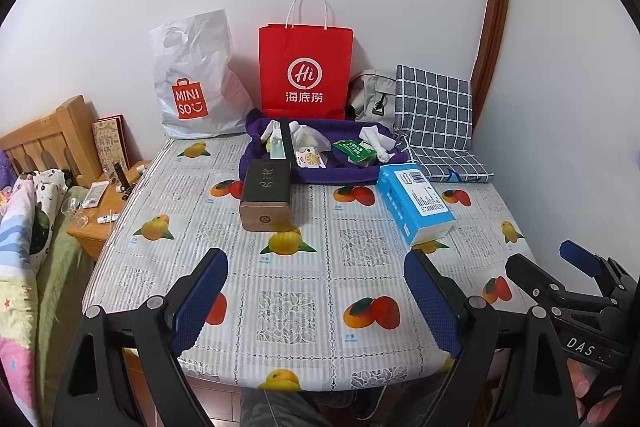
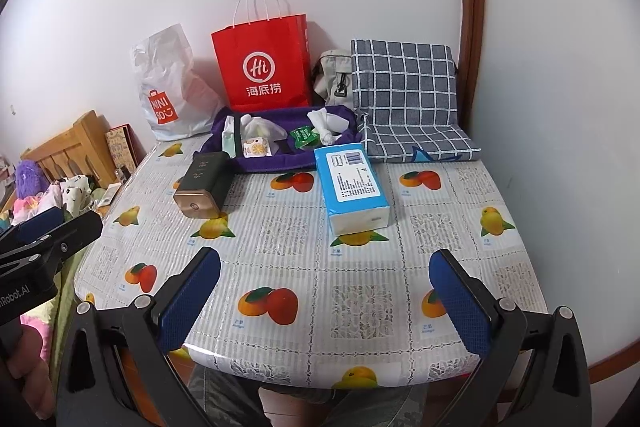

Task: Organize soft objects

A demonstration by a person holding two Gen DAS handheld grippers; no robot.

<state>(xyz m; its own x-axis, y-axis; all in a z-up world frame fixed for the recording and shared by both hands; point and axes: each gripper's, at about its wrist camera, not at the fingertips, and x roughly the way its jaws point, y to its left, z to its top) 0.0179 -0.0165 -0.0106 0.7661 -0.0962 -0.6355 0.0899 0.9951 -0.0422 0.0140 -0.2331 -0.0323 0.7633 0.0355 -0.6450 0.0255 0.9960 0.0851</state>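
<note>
Tissue pack (image 2: 352,183), blue and white, soft, lies flat on the table (image 2: 360,307) right of centre, its far end just beside the purple cloth tray (image 2: 280,163). Tray sits at the back, middle; inside it small soft bits: white crumpled cloths (image 2: 326,123), a green sachet (image 2: 305,137), a lemon-print packet (image 2: 256,148). Dark tin (image 2: 204,187) with a gold end lies left of the tissue pack, apart from it, its far end touching the tray's front edge. Checked cushion (image 2: 404,99) folded at the back right, just beside the tray. Behind the tray, against the wall: red paper bag (image 2: 264,67), white plastic bag (image 2: 172,87) to its left, grey pouch (image 2: 334,75) between red bag and cushion.

My left gripper (image 1: 316,291) hovers over the near edge of the table, jaws spread wide, nothing between them. My right gripper (image 2: 326,297) likewise: wide open, empty, near edge, well short of the tissue pack
</note>
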